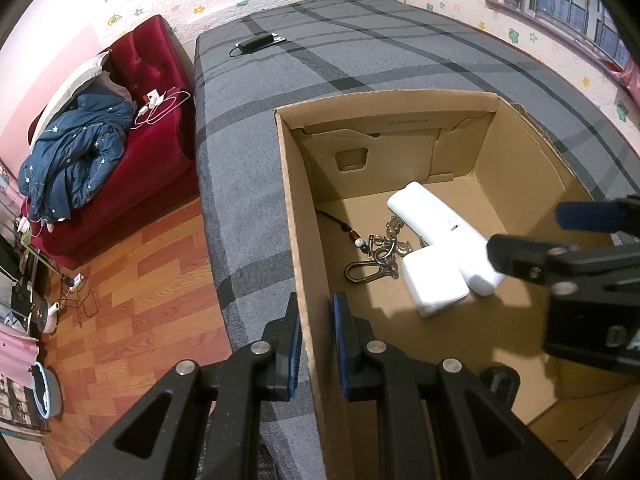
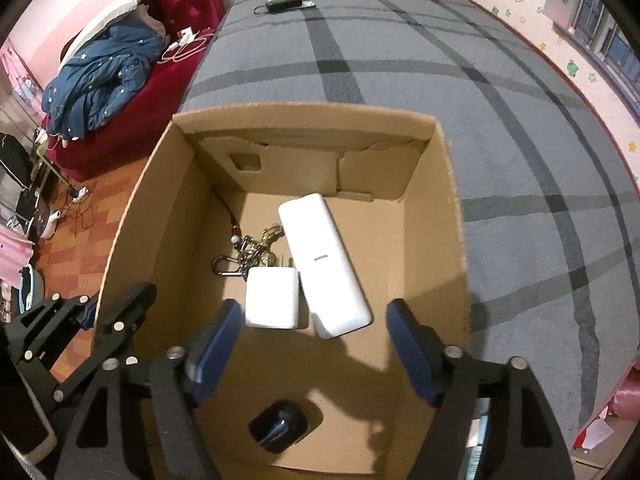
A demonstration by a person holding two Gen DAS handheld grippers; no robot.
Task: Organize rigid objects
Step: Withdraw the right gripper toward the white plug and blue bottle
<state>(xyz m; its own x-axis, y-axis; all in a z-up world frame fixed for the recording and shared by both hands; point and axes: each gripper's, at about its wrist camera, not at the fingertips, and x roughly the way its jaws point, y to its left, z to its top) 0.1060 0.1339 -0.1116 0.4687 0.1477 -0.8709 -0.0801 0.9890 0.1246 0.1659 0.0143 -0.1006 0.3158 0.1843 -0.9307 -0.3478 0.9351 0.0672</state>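
A cardboard box [image 1: 304, 240] [image 2: 132, 216] stands on the grey plaid bed. Inside lie a long white device [image 1: 440, 224] [image 2: 324, 264], a white square adapter [image 1: 434, 284] [image 2: 273, 298], a bunch of metal keys with a carabiner [image 1: 376, 256] [image 2: 248, 252] and a black mouse [image 2: 279, 426]. My left gripper [image 1: 316, 344] [image 2: 100, 308] is shut on the box's left wall. My right gripper [image 2: 312, 348] [image 1: 528, 228] is open and empty, above the inside of the box.
A black power bank [image 1: 254, 44] [image 2: 285, 3] lies at the bed's far end. A red sofa [image 1: 156, 120] with a blue quilt and white cables stands to the left. Wooden floor [image 1: 132, 300] with cables and clutter lies beside the bed.
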